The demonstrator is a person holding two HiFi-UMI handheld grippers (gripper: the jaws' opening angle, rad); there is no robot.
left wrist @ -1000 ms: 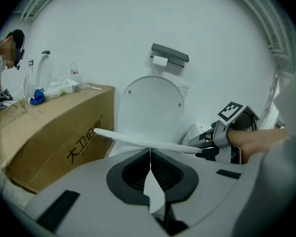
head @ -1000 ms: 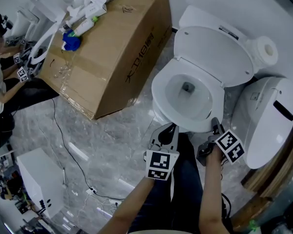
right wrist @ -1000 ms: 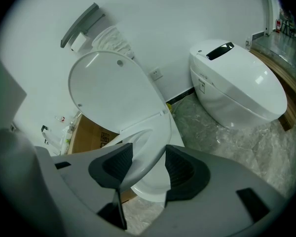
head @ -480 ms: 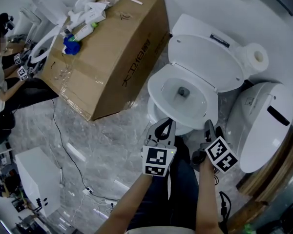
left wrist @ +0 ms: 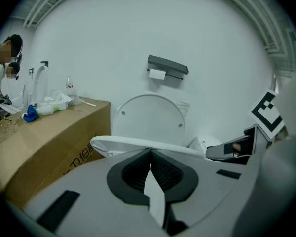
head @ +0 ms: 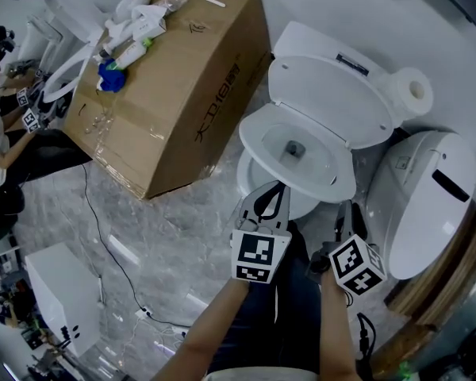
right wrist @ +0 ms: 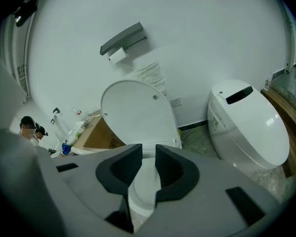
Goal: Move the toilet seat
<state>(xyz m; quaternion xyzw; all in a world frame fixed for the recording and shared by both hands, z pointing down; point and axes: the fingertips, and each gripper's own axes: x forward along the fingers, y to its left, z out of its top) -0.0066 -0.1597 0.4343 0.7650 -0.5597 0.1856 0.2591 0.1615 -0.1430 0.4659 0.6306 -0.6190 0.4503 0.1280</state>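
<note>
Toilet seat looks slightly lifted off bowl, lid upright behind.
Rigid, light, slick plastic; take front rim, swing on hinge. Left gripper clenched empty at that rim; right gripper jaws have just been closing, narrowly apart, nothing gripped.

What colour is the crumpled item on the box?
Crumpled item: blue, best in head view.

White toilet seat; brown cardboard box; grey marbled floor; left tongs grey, marker cube black-white.
</note>
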